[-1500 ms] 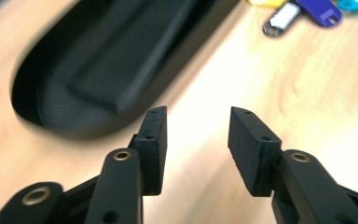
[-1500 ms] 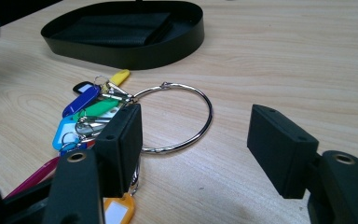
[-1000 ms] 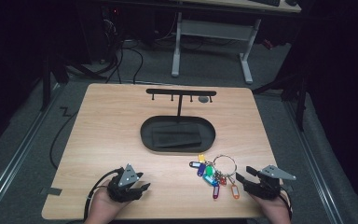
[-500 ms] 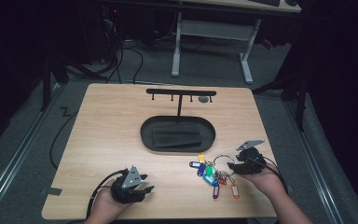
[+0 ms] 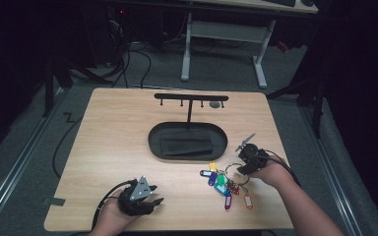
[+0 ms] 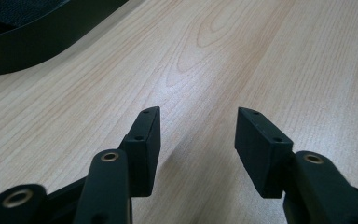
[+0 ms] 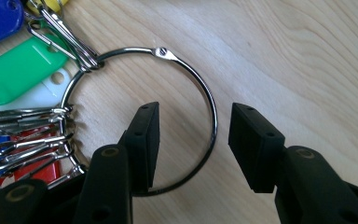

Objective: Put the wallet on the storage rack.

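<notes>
A: Right gripper view gives the detail: metal key ring [image 7: 142, 121] flat on the wood, its wire running between the jaws, coloured tags [image 7: 21, 67] bunched on its far side. High view just has it as a small cluster [image 5: 226, 183] near the bench's front right.

B: Extras in the high view?

A: Black oval tray [image 5: 187, 141] mid-bench, a black T-shaped hook rack [image 5: 191, 98] behind it. Light wood bench [image 5: 113, 128], grey carpet, dark room, another desk's white legs [image 5: 187, 49] at the back.

B: Right hand-held gripper [image 5: 246, 158]?

A: Partly open, jaws have just been closing; one inside the ring, one outside, pads not pressing the wire.

B: Left one?

A: Left hand-held gripper [image 6: 198, 135] about half open, nothing between the jaws, low over bare wood at the front left, tray edge ahead.
</notes>
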Available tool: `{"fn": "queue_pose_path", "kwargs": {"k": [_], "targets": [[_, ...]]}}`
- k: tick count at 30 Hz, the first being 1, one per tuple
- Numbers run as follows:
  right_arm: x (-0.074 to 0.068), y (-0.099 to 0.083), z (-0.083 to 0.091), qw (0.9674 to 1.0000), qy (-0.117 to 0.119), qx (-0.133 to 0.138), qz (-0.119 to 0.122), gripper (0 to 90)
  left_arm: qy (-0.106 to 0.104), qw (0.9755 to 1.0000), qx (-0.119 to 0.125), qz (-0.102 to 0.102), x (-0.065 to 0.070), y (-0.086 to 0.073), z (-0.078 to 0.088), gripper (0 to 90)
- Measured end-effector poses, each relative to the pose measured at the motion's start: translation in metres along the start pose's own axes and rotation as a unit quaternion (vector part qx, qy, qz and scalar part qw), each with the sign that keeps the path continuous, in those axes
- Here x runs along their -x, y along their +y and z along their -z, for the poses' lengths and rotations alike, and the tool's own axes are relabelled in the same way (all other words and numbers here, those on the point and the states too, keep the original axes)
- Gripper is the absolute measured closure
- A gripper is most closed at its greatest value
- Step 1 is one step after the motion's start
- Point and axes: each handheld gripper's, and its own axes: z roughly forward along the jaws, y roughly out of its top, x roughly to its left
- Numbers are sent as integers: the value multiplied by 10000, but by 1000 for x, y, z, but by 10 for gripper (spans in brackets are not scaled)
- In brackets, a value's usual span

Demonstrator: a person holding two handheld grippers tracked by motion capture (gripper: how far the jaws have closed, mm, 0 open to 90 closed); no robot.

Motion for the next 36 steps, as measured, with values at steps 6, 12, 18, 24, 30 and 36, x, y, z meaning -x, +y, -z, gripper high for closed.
{"fn": "queue_pose_path", "kwargs": {"k": [6,12,18,24,30,36], "targets": [[8,23,-11,9987,250,-354,253,596,4,10000,-32,-22,1,0,0,510],[9,35,-17,9963,471,-637,348,686,17,10000,-52,-40,0,-1,0,510],[8,33,-17,9937,619,-903,242,855,0,10000,-44,-23,-1,-2,1,509],[2,22,-14,9909,593,-1186,232,862,-25,10000,-55,-53,0,-1,0,509],[3,20,-13,9885,745,-1232,455,830,-52,9999,-79,-63,1,0,-1,509],[1,27,-15,9863,790,-1285,663,794,-78,9999,-78,-30,0,-1,-1,508]]}}
